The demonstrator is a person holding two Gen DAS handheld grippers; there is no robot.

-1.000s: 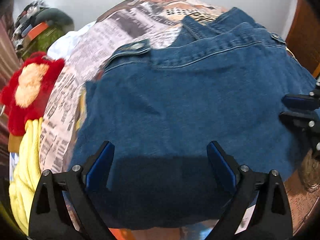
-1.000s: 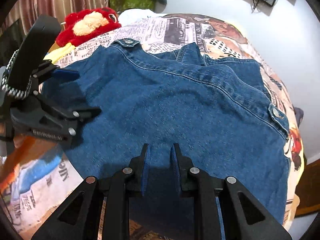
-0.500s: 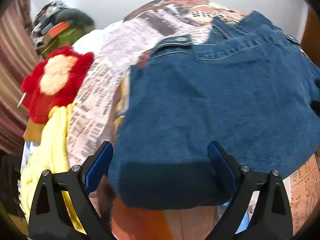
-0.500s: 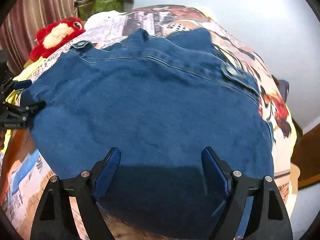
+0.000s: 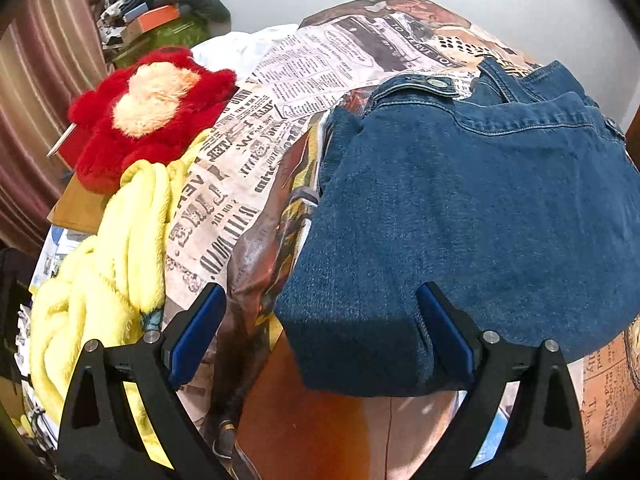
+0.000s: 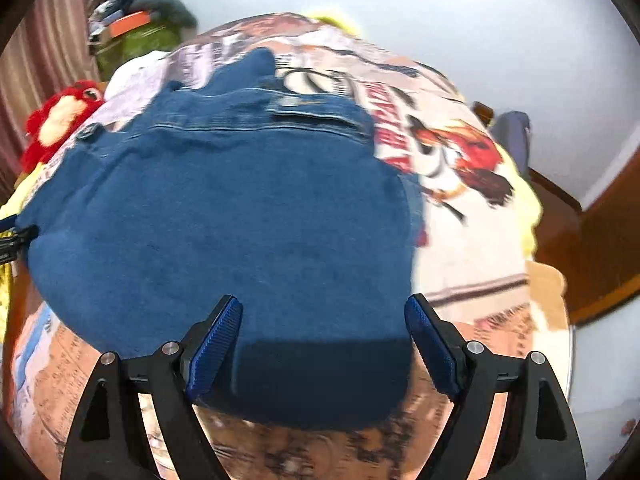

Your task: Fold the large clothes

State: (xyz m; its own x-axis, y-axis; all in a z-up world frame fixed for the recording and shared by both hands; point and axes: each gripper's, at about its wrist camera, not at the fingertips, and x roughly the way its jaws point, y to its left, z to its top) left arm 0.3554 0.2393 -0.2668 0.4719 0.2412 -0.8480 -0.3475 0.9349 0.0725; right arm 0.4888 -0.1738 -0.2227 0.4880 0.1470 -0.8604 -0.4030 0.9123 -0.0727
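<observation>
A folded blue denim garment (image 5: 472, 224) lies flat on a bed covered with a newspaper-print sheet (image 5: 248, 168). It also shows in the right wrist view (image 6: 240, 220). My left gripper (image 5: 320, 328) is open and empty, above the garment's near left corner. My right gripper (image 6: 324, 340) is open and empty, above the garment's near right edge. The left gripper's tips show at the far left edge of the right wrist view (image 6: 12, 236).
A red plush toy (image 5: 148, 112) and a yellow fluffy blanket (image 5: 108, 264) lie left of the garment. A pile of bags and boxes (image 5: 160, 20) stands at the back left by a striped curtain. A wooden door (image 6: 600, 216) is on the right.
My right gripper has opened and let go of the denim, then swung right. My left gripper has moved left, off toward the garment's left corner.
</observation>
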